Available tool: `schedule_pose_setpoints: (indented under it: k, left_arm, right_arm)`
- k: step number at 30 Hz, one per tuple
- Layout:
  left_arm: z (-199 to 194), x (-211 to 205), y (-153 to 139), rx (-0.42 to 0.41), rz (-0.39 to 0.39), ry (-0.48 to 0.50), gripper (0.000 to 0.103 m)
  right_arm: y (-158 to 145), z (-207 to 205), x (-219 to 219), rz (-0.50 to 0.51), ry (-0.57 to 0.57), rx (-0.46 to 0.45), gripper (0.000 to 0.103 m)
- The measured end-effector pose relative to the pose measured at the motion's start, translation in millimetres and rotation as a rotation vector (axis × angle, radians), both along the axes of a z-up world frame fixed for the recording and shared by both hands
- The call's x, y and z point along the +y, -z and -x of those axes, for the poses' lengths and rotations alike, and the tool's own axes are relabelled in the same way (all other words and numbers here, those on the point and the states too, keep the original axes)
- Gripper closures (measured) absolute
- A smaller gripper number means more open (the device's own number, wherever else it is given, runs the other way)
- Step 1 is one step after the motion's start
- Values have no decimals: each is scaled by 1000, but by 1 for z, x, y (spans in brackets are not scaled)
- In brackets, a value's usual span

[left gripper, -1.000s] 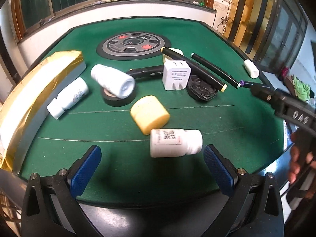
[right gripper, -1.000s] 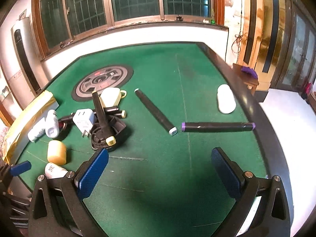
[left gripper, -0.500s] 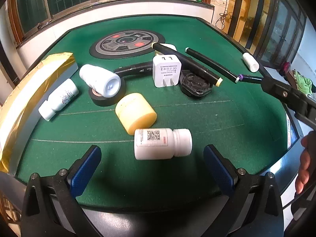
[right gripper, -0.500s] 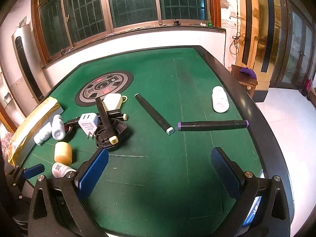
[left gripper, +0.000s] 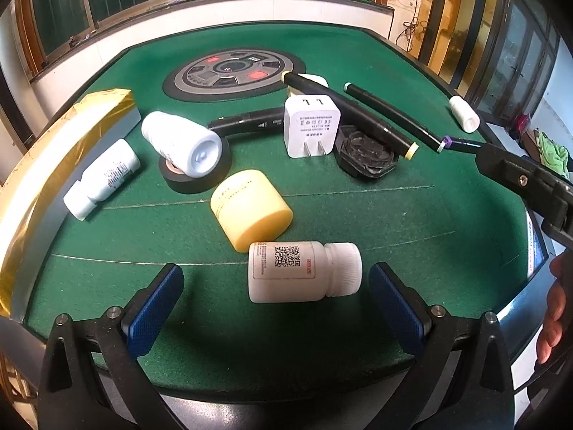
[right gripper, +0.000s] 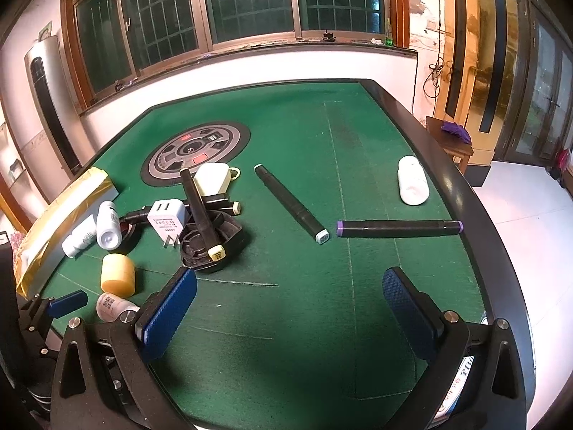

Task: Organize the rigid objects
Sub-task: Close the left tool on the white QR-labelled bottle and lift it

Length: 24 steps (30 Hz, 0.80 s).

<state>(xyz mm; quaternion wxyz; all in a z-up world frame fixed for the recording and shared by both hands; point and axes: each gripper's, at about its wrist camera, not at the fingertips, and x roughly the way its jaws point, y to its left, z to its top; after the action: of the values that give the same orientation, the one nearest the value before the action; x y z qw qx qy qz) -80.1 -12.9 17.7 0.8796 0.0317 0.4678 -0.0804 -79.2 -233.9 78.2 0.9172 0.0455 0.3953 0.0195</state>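
We judge the main risk to lie with the white plastic pill bottle with a QR-code label (left gripper: 304, 272), which lies on its side on the green felt desk (left gripper: 412, 215) between the spread blue pads of the left claw (left gripper: 275, 308), whose jaws stand wide apart and hold nothing; being round, it could roll off line if one pad meets it before the other, and its body seems to touch the squat pale yellow cylinder (left gripper: 250, 208) just behind, so a clumsy close might nudge both. Beyond them, the larger white bottle (left gripper: 181, 143) rests on a black tape roll (left gripper: 195, 175) and could tip off if bumped, and a white wall charger with two prongs (left gripper: 311, 127) leans by a black round lid-like piece (left gripper: 367, 156), though we cannot tell what that piece is. The right claw (right gripper: 290, 311) is likewise open and empty, hovering over bare felt. The right wrist view shows what the left barely catches: a black marker with purple ends (right gripper: 399, 228) lying near the desk's right rim, a black marker with a pale blue cap (right gripper: 292, 204) just beside it, and a small white bottle (right gripper: 412, 184) well apart from the cluster, all of which could roll toward the edge
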Motion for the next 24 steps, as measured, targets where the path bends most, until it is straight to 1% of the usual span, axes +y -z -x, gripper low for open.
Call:
schedule_pose_setpoints:
  k: [8, 13, 16, 20, 22, 24]
  left_arm:
    - [-6, 1, 5, 5, -18, -4, 0]
    - [-4, 2, 5, 13, -5, 6, 1]
    - [-2, 2, 5, 13, -6, 13, 8]
    - [1, 0, 5, 13, -5, 16, 10]
    - [4, 0, 2, 1, -2, 16, 16]
    - [4, -1, 1, 2, 6, 26, 27]
  right_arm:
    - [8, -5, 1, -13, 5, 31, 1]
    - [8, -8, 4, -4, -3, 35, 1]
    - [8, -9, 7, 1, -9, 33, 1]
    - [8, -9, 8, -4, -9, 36, 1]
    - [9, -9, 8, -5, -6, 39, 1]
    - [11, -10, 8, -6, -3, 45, 1]
